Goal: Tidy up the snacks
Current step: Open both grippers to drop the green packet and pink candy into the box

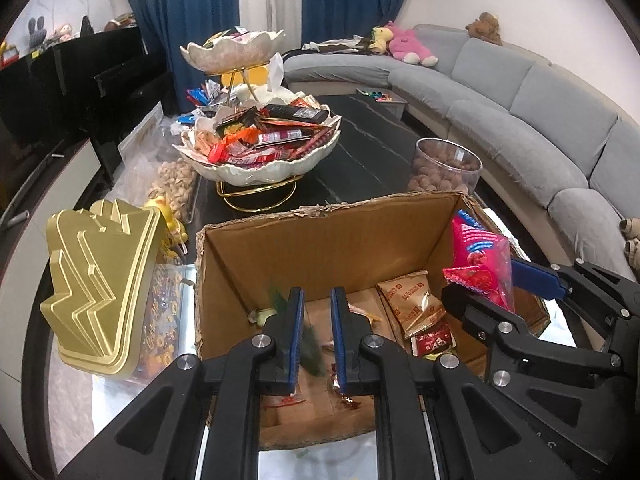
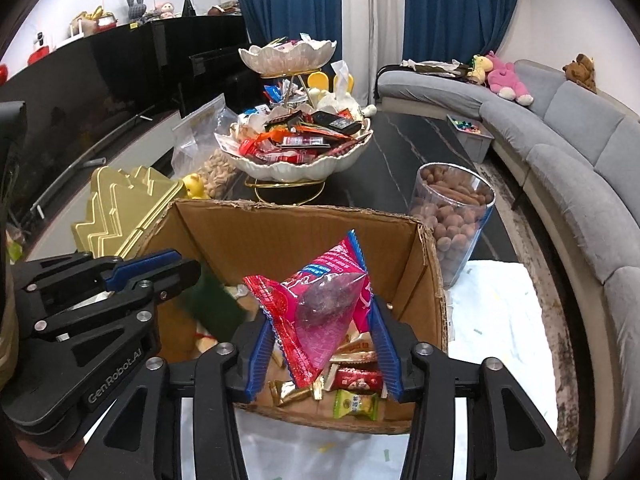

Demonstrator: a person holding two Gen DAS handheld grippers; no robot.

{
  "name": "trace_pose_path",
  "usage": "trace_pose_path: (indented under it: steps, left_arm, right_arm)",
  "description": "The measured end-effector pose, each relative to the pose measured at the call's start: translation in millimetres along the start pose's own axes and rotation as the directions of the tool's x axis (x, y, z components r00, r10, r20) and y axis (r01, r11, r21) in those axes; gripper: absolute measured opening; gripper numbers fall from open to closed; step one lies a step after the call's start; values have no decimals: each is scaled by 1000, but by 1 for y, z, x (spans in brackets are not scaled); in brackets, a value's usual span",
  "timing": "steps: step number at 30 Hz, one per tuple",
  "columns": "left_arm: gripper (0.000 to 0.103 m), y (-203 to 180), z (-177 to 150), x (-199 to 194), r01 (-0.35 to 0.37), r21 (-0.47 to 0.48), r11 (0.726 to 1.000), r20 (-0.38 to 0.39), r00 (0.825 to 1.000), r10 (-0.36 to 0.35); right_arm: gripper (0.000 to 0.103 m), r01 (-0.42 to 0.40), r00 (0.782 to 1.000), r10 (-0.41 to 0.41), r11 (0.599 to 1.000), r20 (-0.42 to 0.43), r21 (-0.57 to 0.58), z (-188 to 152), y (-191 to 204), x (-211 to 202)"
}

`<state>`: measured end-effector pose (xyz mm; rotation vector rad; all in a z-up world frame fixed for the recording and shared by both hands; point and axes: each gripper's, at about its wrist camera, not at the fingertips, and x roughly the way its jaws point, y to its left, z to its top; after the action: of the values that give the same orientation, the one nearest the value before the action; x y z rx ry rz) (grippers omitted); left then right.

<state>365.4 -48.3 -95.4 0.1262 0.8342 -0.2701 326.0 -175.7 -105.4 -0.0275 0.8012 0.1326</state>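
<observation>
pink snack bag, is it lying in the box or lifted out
Lifted. The right gripper pinches the pink snack bag between its blue pads, above the loose snacks on the cardboard box floor.

Pink snack bag (image 2: pixel 320 312), crinkled, tilted upright, held above open cardboard box (image 2: pixel 304 220). Box floor holds loose snacks: brown packets (image 1: pixel 412 304), red bar (image 2: pixel 356 378), green-yellow packet (image 2: pixel 356 404), possibly gold-wrapped candies (image 2: pixel 292 390).

One cardboard box (image 2: pixel 224 224), two tiered bowls (image 2: pixel 280 168), one jar (image 2: pixel 452 216).
</observation>
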Motion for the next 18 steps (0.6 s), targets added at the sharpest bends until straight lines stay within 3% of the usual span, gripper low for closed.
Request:
trace_pose_path:
  steps: [2, 5, 10, 18]
  left_arm:
    - [25, 0, 1, -1, -5, -1, 1000, 2, 1000, 5]
    - [35, 2, 0, -6, -20, -12, 1000, 10, 1000, 20]
    - [63, 7, -2, -18, -64, -26, 998, 31, 997, 65]
    - [74, 11, -8, -38, -107, -50, 993, 49, 993, 110]
  right_arm:
    - [62, 5, 1000, -5, 1000, 3, 1, 0, -1, -1]
    - [69, 19, 1000, -19, 1000, 3, 10, 1, -4, -4]
    - [72, 36, 999, -36, 999, 6, 32, 1, -9, -10]
    - [78, 48, 999, -49, 998, 18, 38, -2, -8, -25]
